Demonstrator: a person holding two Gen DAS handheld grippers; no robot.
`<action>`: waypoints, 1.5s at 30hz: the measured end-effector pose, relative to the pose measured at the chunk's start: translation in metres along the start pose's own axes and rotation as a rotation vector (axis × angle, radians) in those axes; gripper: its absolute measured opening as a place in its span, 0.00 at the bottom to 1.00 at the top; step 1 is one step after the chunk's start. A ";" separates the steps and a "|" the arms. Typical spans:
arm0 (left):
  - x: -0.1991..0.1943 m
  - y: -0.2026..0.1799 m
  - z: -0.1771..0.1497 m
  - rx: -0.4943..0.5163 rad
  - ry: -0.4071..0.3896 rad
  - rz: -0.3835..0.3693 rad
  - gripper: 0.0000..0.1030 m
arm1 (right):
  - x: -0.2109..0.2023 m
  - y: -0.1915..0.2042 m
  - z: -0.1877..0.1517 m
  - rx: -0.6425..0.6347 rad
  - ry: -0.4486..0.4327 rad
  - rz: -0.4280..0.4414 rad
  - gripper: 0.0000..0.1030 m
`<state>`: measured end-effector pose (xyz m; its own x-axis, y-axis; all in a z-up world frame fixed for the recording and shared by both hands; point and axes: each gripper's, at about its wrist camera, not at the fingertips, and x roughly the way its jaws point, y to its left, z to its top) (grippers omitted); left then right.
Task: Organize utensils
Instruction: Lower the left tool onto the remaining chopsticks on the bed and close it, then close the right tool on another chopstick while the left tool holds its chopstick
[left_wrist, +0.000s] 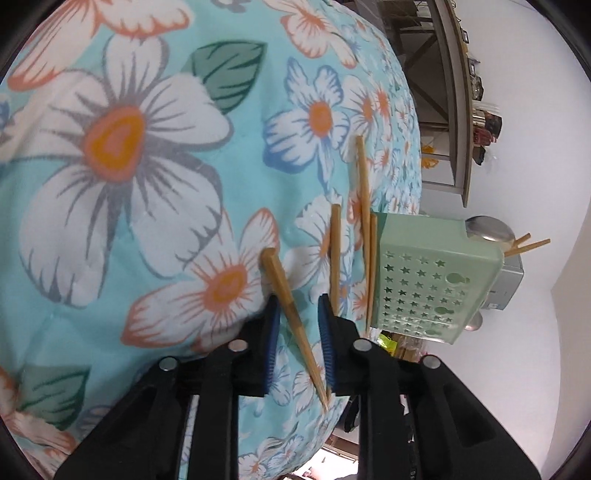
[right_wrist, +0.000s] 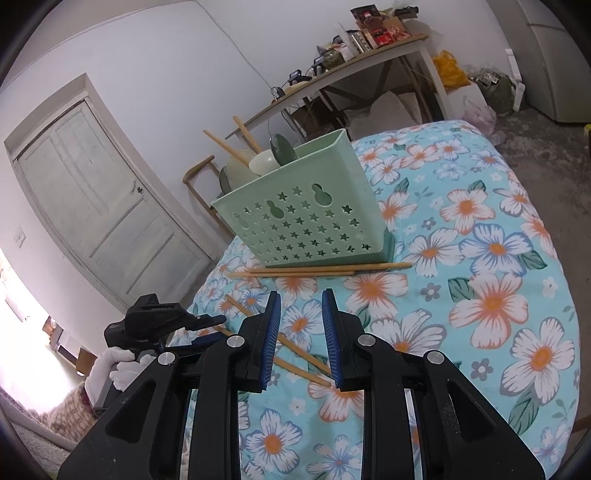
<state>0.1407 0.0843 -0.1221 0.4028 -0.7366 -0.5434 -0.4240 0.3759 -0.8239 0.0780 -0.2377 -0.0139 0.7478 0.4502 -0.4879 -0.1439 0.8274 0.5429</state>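
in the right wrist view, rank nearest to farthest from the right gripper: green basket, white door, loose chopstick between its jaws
1. loose chopstick, lying between the right gripper jaws
2. green basket, ahead on the cloth
3. white door, far left wall

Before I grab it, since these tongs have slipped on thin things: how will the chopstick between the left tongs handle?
The chopstick looks like stiff wood, so it probably won't bend. It tapers to a thin tip, so it may pivot or slide between the pads. On the soft floral cloth it likely won't roll far.
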 end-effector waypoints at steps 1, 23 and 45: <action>0.000 0.001 0.000 0.001 -0.003 0.005 0.12 | 0.001 0.001 0.000 -0.001 0.001 0.000 0.23; -0.056 -0.045 -0.006 0.425 -0.235 0.121 0.09 | 0.028 0.031 0.009 -0.087 0.059 0.028 0.23; -0.094 -0.069 -0.003 0.637 -0.380 0.160 0.09 | 0.205 0.142 0.007 -0.594 0.430 0.081 0.20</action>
<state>0.1297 0.1260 -0.0140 0.6765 -0.4443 -0.5873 0.0033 0.7993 -0.6009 0.2153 -0.0302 -0.0318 0.4173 0.5084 -0.7532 -0.6056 0.7736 0.1867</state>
